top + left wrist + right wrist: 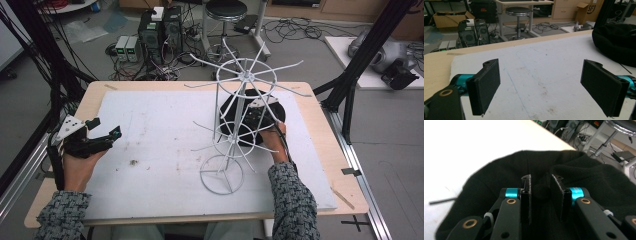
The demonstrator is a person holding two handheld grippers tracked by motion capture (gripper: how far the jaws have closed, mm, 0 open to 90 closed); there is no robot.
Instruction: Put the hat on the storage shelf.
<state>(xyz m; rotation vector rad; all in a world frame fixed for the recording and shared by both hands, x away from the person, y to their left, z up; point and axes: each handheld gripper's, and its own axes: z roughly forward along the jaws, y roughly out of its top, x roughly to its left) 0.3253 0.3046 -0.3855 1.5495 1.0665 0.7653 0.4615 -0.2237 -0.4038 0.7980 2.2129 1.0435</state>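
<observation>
Black cloth (499, 182) lies bunched on white mat (160, 130) at 2 o'clock, behind white wire rack (240, 120); right gripper (541, 185) jaws clamped on fold of it; left gripper (541, 87) at 9 o'clock over mat, jaws wide apart, holding nothing.

Matt black knit cloth (499, 172); white-painted wire rack (240, 115).

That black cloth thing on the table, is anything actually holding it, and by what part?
Yes. The right gripper pinches a raised fold of the black cloth. The left gripper is open, holding nothing.
</observation>
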